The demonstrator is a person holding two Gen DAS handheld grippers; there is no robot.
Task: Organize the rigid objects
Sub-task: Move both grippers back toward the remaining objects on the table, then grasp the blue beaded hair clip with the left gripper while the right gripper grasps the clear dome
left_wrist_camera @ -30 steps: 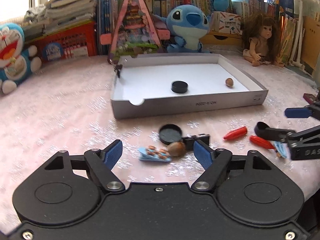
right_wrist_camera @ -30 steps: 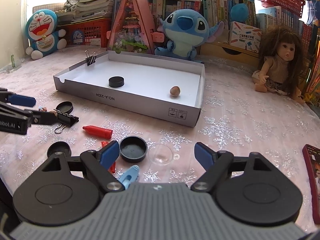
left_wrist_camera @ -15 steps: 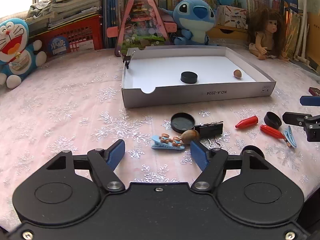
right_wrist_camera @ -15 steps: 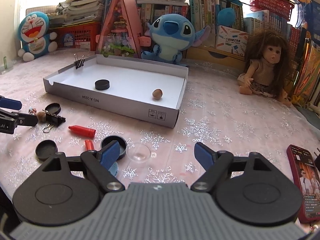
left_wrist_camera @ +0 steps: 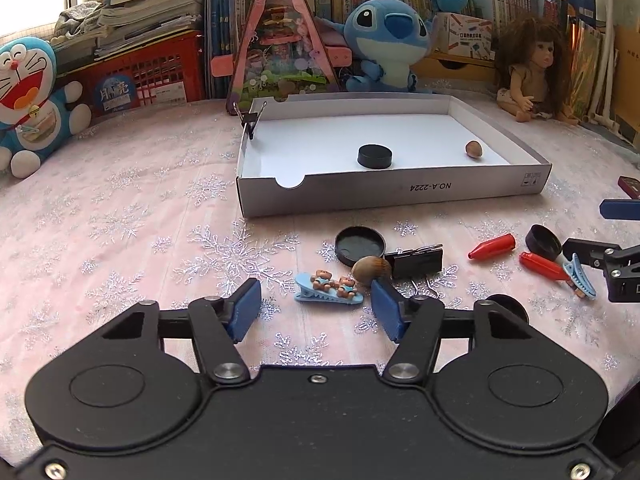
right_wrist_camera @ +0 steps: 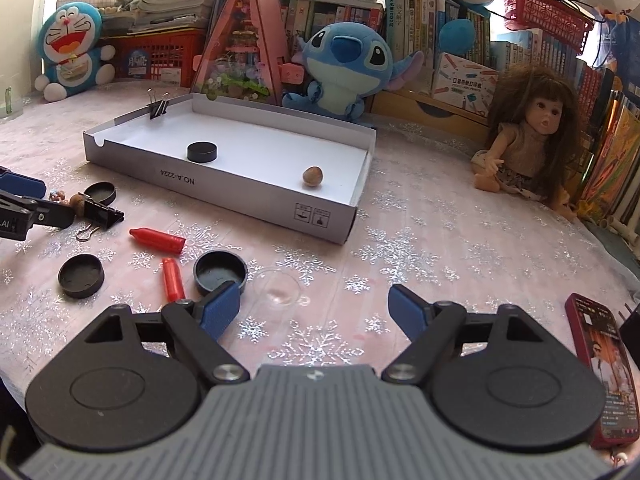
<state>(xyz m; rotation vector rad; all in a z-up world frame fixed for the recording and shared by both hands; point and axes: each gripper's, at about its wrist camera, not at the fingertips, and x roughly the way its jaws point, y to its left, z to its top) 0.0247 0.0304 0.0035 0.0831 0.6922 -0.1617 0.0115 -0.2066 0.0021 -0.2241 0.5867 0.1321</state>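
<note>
A white cardboard tray (left_wrist_camera: pixel 400 194) (right_wrist_camera: pixel 224 184) holds a black cap (left_wrist_camera: pixel 374 156) and a nut (left_wrist_camera: pixel 473 148). On the cloth in front lie a blue bear hair clip (left_wrist_camera: pixel 329 292), a brown nut (left_wrist_camera: pixel 371 268), a black binder clip (left_wrist_camera: pixel 418 258), a black lid (left_wrist_camera: pixel 360 240), two red caps (left_wrist_camera: pixel 492 246) (right_wrist_camera: pixel 158 239), more black lids (right_wrist_camera: pixel 220 272) (right_wrist_camera: pixel 81 275) and a clear disc (right_wrist_camera: pixel 280 286). My left gripper (left_wrist_camera: pixel 316 312) is open and empty, just short of the hair clip. My right gripper (right_wrist_camera: pixel 314 308) is open and empty above the clear disc.
Plush toys (left_wrist_camera: pixel 28 100) (left_wrist_camera: pixel 384 40), a pink triangular toy house (left_wrist_camera: pixel 276 44), a doll (right_wrist_camera: pixel 528 136), red baskets and books line the back. A red phone (right_wrist_camera: pixel 604 368) lies at the right. A binder clip (right_wrist_camera: pixel 157 104) grips the tray's back corner.
Both grippers have drawn back and risen from the table, so the objects look farther off. Both stay open and empty. Nothing on the table has moved.
</note>
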